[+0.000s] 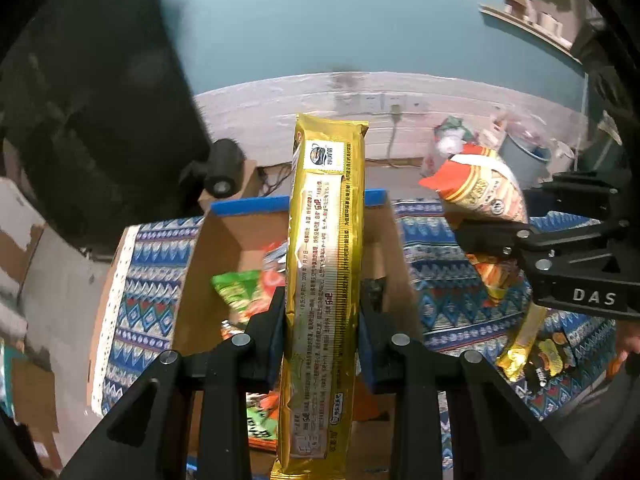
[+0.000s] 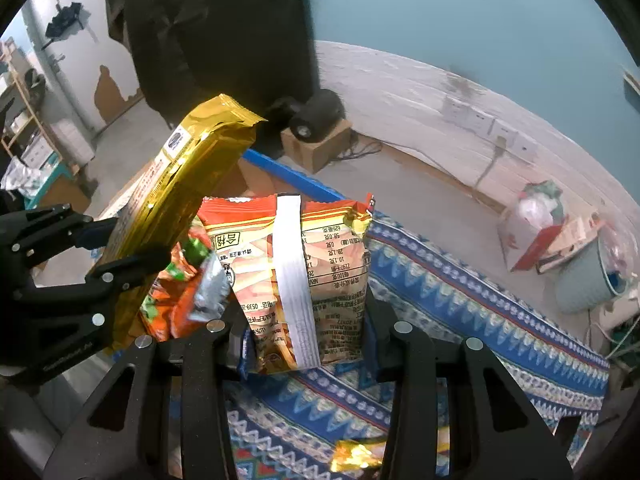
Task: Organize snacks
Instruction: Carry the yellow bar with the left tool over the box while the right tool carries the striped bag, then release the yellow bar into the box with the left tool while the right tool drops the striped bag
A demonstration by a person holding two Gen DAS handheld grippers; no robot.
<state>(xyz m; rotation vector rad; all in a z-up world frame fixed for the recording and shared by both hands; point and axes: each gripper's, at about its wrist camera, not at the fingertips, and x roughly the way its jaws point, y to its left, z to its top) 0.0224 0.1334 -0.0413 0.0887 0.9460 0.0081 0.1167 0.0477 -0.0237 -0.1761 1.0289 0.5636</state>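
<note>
a: start on your left. what does your left gripper [image 1: 322, 336] have?

b: its fingers [image 1: 272, 320] are pinching the long gold packet [image 1: 326, 264] at about mid-length. the packet stands nearly upright, its crimped top toward the far wall, its lower end running out of the bottom of the left wrist view.

a: and below it?

b: the cardboard box [image 1: 192, 272] with a blue strip on its far edge. it sits open on the patterned cloth [image 1: 144, 276] over your desk. inside lie a green snack bag [image 1: 236, 288] and orange wrappers, partly hidden behind the gold packet.

a: now toward the right.

b: your right gripper [image 2: 306, 340] pinches the orange-red chip bag [image 2: 296, 276] by its lower part, fingers pressed against both sides. the bag's back seam faces the camera, and it is held clear of the cloth, just right of the box. in the left wrist view the same bag sits tilted in those fingers.

a: anything else on the cloth?

b: a small gold wrapper [image 2: 354, 456] lies near you in the right wrist view. farther right, a grey bin [image 2: 592, 280] stands on the floor.
</note>
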